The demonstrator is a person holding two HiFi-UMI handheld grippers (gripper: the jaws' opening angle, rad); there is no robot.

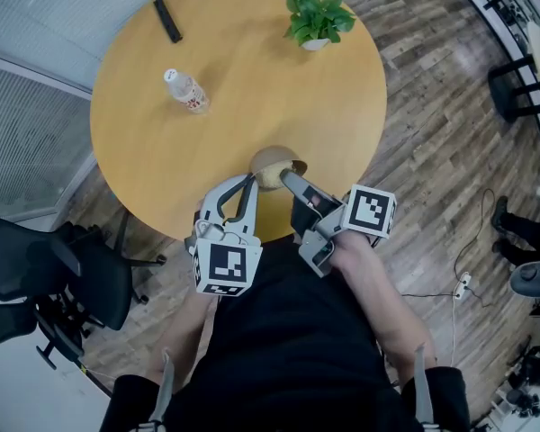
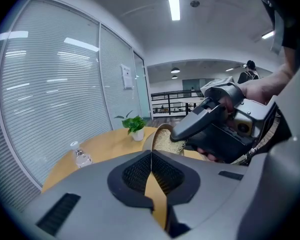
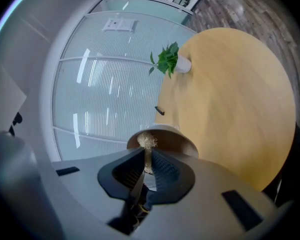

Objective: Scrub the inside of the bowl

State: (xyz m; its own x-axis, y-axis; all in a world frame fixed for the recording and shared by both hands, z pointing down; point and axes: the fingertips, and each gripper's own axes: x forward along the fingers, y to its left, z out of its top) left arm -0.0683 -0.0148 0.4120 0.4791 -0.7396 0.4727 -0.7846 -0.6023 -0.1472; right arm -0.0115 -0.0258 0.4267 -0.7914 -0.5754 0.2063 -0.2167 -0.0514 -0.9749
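A small tan bowl [image 1: 272, 164] is tipped on its side over the near edge of the round wooden table [image 1: 162, 160]. My left gripper [image 1: 250, 181] is shut on the bowl's rim; in the left gripper view the thin rim [image 2: 155, 194] runs between the closed pads. My right gripper [image 1: 288, 178] reaches into the bowl's mouth, shut on a pale fibrous scrubber [image 3: 148, 142]. From the left gripper [image 2: 151, 156] the scrubber [image 2: 165, 140] fills the bowl's inside under the right gripper's finger [image 2: 197, 121]. Past the right gripper [image 3: 146, 156], the bowl [image 3: 172, 140] shows from outside.
On the table stand a potted plant [image 1: 313, 16] at the far right, a water bottle [image 1: 186, 90] at the left and a black bar [image 1: 167, 18] at the far edge. A black office chair [image 1: 54, 277] stands left of me. A cable and plug [image 1: 462, 284] lie on the floor at right.
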